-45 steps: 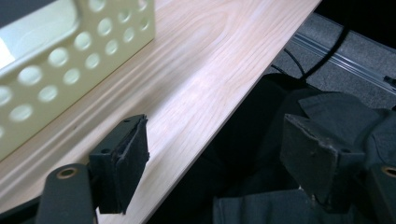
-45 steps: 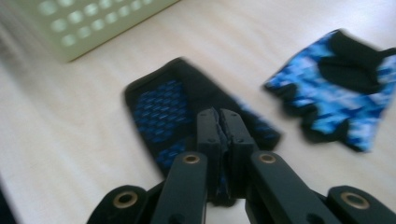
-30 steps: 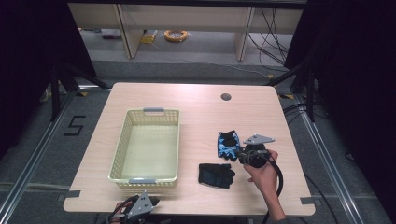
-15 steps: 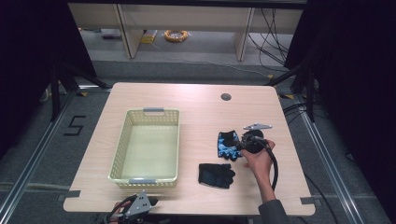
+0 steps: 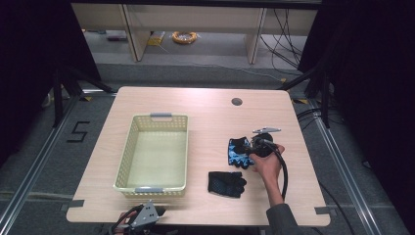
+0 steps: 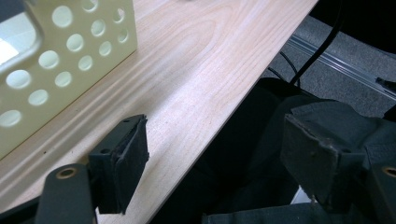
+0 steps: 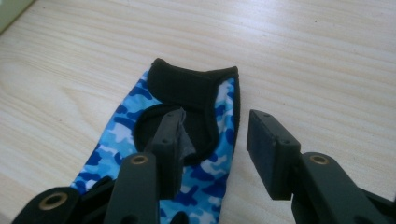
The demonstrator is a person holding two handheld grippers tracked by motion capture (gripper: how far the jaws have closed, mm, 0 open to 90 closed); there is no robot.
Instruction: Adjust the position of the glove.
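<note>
A blue camouflage glove (image 5: 238, 152) with a black cuff (image 7: 191, 84) lies flat on the table right of centre. A black glove (image 5: 226, 183) lies just in front of it. A hand holds my right gripper (image 5: 250, 149) low over the blue glove's right side. Its jaws have just been opening and stand open. In the right gripper view (image 7: 217, 126) one jaw hangs over the glove's cuff opening and the other over bare wood beside the glove's edge, with no pad pressing on it. My left gripper (image 5: 147, 215) rests at the table's front edge, open (image 6: 217, 130) and holding nothing.
A cream perforated basket (image 5: 128, 147) stands at the table's left half, its wall (image 6: 56, 70) close to the left gripper. A round cable hole (image 5: 237, 102) sits near the far edge. The right gripper's cable (image 5: 283, 171) trails back along the forearm.
The right gripper has moved away from the person, from beside the black glove up over the blue glove, and its jaws have spread wider. The left gripper has stayed put.
</note>
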